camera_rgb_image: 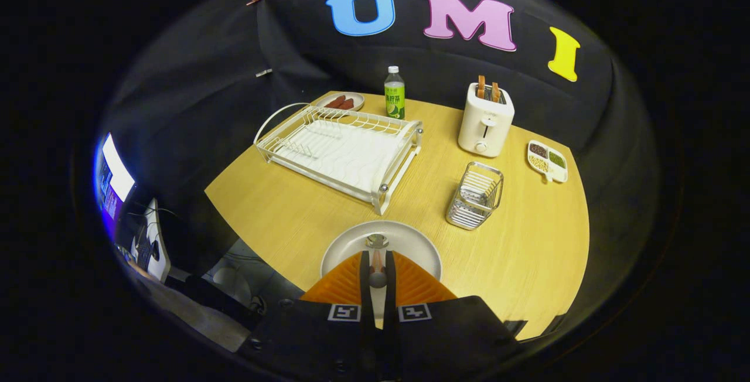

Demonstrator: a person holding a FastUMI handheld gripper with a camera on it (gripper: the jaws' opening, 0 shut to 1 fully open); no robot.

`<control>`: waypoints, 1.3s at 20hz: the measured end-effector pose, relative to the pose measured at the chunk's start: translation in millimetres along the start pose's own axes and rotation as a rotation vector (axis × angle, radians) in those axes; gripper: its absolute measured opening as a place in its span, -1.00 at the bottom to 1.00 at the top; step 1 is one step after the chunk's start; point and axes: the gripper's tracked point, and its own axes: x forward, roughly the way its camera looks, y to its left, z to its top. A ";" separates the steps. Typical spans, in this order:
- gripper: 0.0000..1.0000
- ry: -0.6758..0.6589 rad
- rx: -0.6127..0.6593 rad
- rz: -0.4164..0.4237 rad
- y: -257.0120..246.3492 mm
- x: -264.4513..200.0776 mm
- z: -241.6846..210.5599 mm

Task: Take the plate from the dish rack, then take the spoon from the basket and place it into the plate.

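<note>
Wood worktop has open room either side; near edge sits just behind the plate, so no pulling back. Dish rack far left is empty, basket right. My tongs clamp the spoon over the plate: lower, then release gently.

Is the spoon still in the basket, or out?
Out. The spoon is pinched between the gripper fingers, its bowl over the plate on the table; the wire basket beyond looks empty.
</note>
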 end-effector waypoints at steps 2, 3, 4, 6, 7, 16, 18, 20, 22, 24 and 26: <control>-0.83 0.013 0.000 -0.006 0.9 10.5 -6.8; -0.83 0.018 0.002 -0.008 1.1 15.1 -9.3; -0.83 0.025 0.003 -0.006 1.3 18.7 -11.4; -0.83 0.043 -0.003 -0.003 2.4 24.6 -17.8; -0.83 0.040 -0.004 0.003 2.5 25.7 -17.8; -0.69 0.136 0.016 0.002 -1.7 31.8 -55.2; -0.65 0.167 0.025 -0.006 -2.0 36.1 -68.1; -0.71 0.173 0.029 -0.020 -4.6 39.3 -70.6; -0.57 0.171 0.026 -0.029 -6.5 38.4 -69.8; -0.17 0.169 0.017 -0.042 -8.3 37.9 -67.4; 0.45 0.167 0.008 -0.057 -12.1 36.9 -65.2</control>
